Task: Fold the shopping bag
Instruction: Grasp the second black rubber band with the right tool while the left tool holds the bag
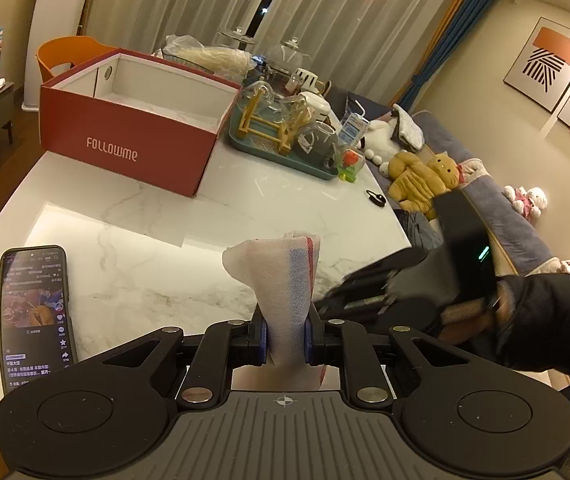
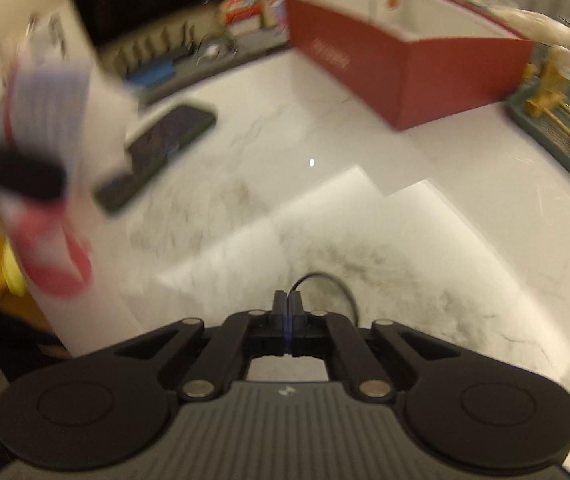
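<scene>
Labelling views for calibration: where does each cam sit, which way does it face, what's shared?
Left wrist: on the left gripper, facing across the marble table toward the sofa; jaws shut on the folded shopping bag; the right gripper and a sleeve show.
Right wrist: on the right gripper, facing down at the table; jaws shut, empty; picture blurred.
Shared: red box, phone, bag.

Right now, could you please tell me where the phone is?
In the left wrist view, the phone lies flat on the white table at lower left, in front of the red box.
</scene>
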